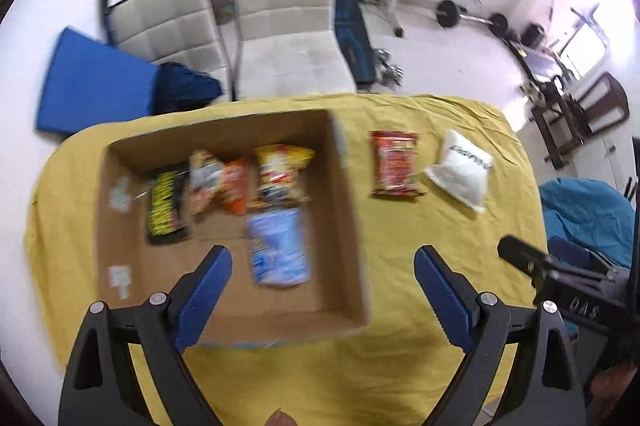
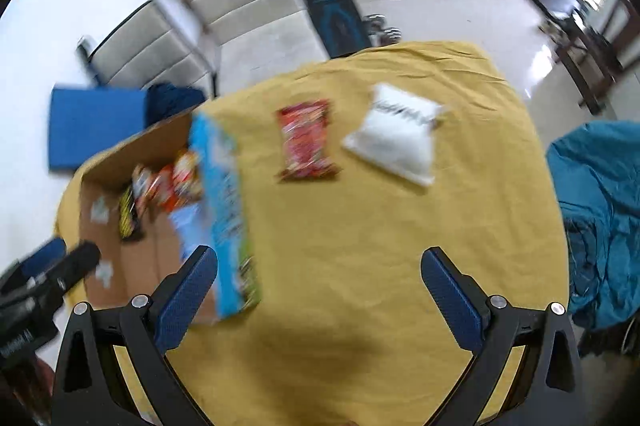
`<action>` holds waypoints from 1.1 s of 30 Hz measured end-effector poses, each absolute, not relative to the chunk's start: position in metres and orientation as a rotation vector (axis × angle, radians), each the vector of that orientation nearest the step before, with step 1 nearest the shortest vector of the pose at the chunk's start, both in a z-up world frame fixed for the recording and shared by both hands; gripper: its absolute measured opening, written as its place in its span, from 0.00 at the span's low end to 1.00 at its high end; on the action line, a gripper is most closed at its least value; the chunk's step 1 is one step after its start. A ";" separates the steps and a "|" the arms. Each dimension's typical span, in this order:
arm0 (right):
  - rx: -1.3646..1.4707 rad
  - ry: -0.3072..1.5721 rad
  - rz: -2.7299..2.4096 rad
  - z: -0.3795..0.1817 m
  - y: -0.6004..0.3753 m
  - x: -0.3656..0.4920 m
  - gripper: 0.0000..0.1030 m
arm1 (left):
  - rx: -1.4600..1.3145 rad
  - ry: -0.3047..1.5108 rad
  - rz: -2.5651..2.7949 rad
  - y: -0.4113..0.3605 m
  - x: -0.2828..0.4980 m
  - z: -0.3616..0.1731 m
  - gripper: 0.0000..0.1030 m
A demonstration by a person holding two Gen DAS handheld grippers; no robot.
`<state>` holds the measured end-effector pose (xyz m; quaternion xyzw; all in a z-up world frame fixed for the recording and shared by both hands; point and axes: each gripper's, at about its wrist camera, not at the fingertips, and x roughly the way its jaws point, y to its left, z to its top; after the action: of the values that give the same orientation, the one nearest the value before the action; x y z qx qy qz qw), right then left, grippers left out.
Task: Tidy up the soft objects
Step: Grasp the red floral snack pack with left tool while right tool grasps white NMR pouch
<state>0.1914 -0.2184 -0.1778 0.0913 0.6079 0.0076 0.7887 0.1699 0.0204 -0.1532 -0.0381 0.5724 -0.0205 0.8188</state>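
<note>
Both grippers are hanging above the table with nothing in them. The left gripper [image 1: 323,276] sits over the near right part of the cardboard box [image 1: 120,162], tilted down at it, its 2 blue pads spread wide apart. The right gripper [image 2: 319,280] is further right over bare yellow tablecloth [image 2: 360,246], also spread wide; each one pokes into the edge of the other's view as a black shape. Inside the box there are 5 snack packs: a black one with yellow print [image 1: 166,204], a pale orange-white one [image 1: 204,178], an orange one [image 1: 235,188], a yellow and red one [image 1: 280,172], all running roughly front to back in a row along the far side, plus a light blue pouch [image 1: 278,246] lying flat nearer the camera, long axis also front to back. Out on the cloth, right of the box, a red packet [image 1: 396,164] lies lengthwise away from the camera, and just beside it, not quite touching as far as I can see, a white pillow-shaped bag [image 1: 462,170] sits tilted with a line of dark lettering across its far end. Everything's motion-blurred, so I can't read any brand. From the right wrist view the box's outer side is printed blue.
</note>
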 end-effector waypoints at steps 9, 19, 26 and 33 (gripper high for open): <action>0.361 1.435 -0.125 -0.262 -0.314 0.287 1.00 | -0.082 1.355 -0.066 -0.065 0.284 -0.211 0.91; 0.585 1.555 -0.201 -0.369 -0.328 0.355 1.00 | -0.051 1.465 0.060 -0.084 0.354 -0.283 0.91; 0.353 1.655 -0.115 -0.394 -0.316 0.366 0.79 | -0.003 1.491 0.074 -0.092 0.374 -0.302 0.91; 0.101 1.700 -0.093 -0.385 -0.332 0.346 0.78 | 0.038 1.551 0.022 -0.113 0.382 -0.326 0.91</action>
<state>0.3458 -0.3323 -0.3850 0.0448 0.7507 -0.0409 0.6578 0.3818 -0.1126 -0.3257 0.0174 0.7002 0.0100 0.7137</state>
